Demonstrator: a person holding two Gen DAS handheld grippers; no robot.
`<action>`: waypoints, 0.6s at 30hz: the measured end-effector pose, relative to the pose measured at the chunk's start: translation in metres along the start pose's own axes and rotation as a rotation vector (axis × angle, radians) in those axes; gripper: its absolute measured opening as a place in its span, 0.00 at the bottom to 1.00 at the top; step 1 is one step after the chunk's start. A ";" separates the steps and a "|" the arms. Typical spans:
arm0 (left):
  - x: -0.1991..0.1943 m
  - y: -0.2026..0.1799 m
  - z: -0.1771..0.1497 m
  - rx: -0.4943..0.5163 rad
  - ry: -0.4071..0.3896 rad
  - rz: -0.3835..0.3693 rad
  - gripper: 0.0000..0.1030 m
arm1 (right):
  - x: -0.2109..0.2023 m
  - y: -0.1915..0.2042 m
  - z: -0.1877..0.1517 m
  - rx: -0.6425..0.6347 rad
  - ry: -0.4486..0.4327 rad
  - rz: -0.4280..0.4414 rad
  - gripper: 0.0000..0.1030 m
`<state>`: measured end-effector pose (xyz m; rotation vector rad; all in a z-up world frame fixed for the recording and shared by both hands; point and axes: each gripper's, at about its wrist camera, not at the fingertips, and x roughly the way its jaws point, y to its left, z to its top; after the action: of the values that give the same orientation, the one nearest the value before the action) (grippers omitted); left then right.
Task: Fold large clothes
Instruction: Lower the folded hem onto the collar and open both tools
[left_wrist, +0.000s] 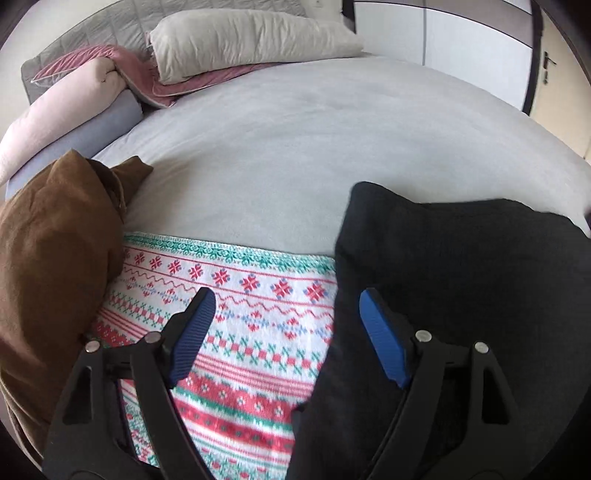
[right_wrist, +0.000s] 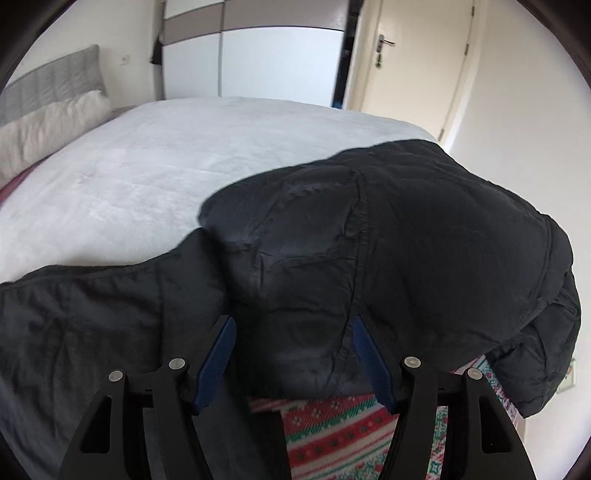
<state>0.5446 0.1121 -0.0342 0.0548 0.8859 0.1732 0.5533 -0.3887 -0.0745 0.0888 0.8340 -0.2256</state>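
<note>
The black jacket (right_wrist: 388, 240) lies at the near edge of the bed (left_wrist: 295, 147), towards its right side, partly over a patterned blanket (left_wrist: 240, 314) spread along that same edge. It is a quilted, puffy garment with visible stitch lines and a long seam running down the panel facing the right wrist camera. It sits in a rounded heap, not flat; a thinner dark flap trails off to its left, and its right part hangs past the blanket. No fold is evident yet; in my judgement the task is at its start.

The left gripper (left_wrist: 284, 306) hovers over the blanket at the jacket's left border, fingers spread wide, holding nothing. The right gripper (right_wrist: 293, 332) is set low against the front of the heap, fingers likewise wide apart and empty. Whether its pads (right_wrist: 364, 343) touch the fabric cannot be told. This stance suggests both are positioned to take an edge and spread the garment.

A brown garment (left_wrist: 48, 258) lies bunched at the left of the near edge. Pillows (left_wrist: 251, 40) and rolled bedding are stacked at the head end, leaving the middle available as working surface.
</note>
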 end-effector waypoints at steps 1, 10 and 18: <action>-0.020 -0.003 -0.014 0.048 -0.020 -0.040 0.78 | -0.020 -0.001 -0.007 -0.036 -0.017 0.048 0.66; -0.070 0.049 -0.107 0.032 0.045 -0.251 0.79 | -0.068 -0.041 -0.109 0.033 0.182 0.450 0.65; -0.047 0.087 -0.131 -0.124 0.114 -0.190 0.76 | -0.069 -0.040 -0.144 0.107 0.145 0.456 0.10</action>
<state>0.4029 0.1866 -0.0702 -0.1563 0.9867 0.0537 0.3950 -0.3923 -0.1198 0.3949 0.9221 0.1682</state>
